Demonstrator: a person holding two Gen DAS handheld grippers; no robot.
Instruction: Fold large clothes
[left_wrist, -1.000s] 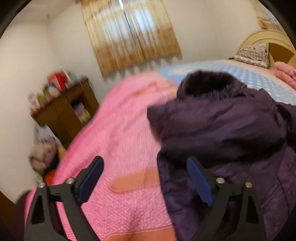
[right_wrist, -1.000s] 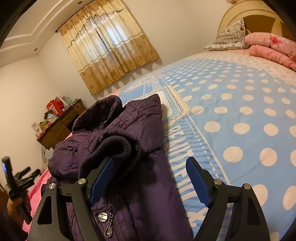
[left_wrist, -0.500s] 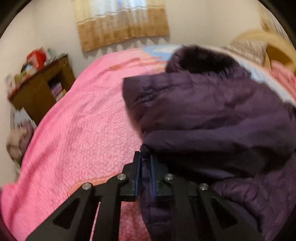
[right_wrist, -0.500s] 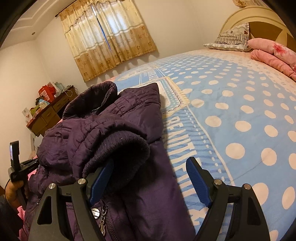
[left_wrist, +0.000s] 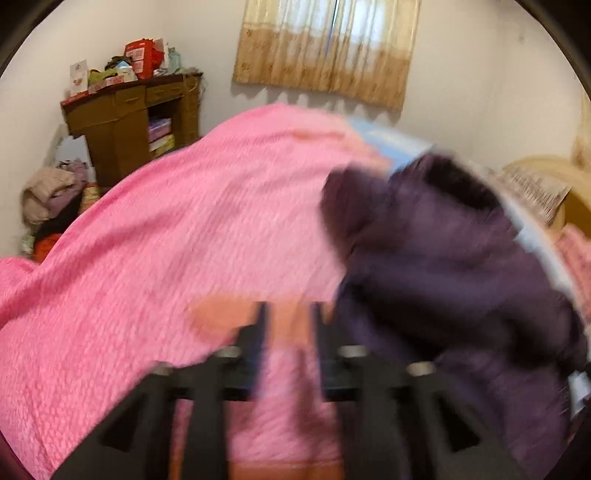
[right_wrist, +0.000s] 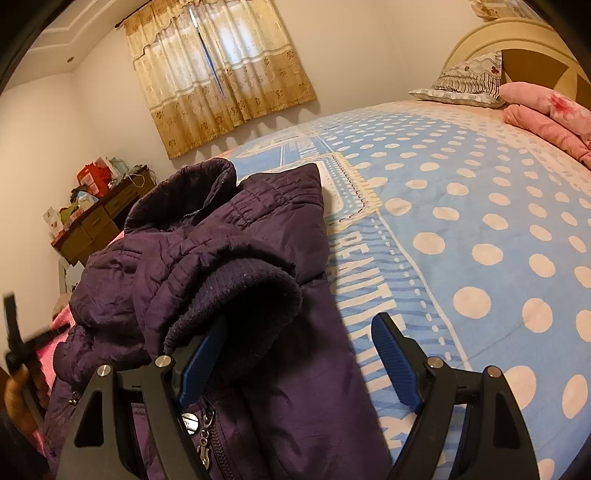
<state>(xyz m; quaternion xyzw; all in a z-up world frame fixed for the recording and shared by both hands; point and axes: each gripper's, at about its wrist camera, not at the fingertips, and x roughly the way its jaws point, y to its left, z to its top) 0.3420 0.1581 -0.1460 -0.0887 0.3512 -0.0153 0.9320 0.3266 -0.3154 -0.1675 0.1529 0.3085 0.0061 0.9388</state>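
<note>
A dark purple padded jacket (right_wrist: 229, 236) lies crumpled on the bed, its sleeve folded over so the knit cuff (right_wrist: 240, 295) faces me. My right gripper (right_wrist: 301, 325) is open just above the jacket. Its left pad (right_wrist: 201, 354) sits under the cuff's edge and its right pad (right_wrist: 393, 358) is over the blue spread. In the blurred left wrist view the jacket (left_wrist: 443, 266) lies to the right of my left gripper (left_wrist: 288, 321). Its jaws are opening, with only the pink blanket (left_wrist: 184, 229) behind them. In the right wrist view the left gripper (right_wrist: 14, 332) shows at the far left edge, held by a hand.
A blue spread with white dots (right_wrist: 480, 229) covers the bed to the right. A striped pillow (right_wrist: 465, 81) and pink bedding (right_wrist: 546, 118) lie by the headboard. A cluttered wooden cabinet (left_wrist: 129, 122) and a heap of clothes (left_wrist: 51, 199) stand along the left wall.
My left gripper went from wide open to shut at the jacket's near edge, then parted again and swung left over the pink blanket. The right gripper stayed open, closer to the cuff.
</note>
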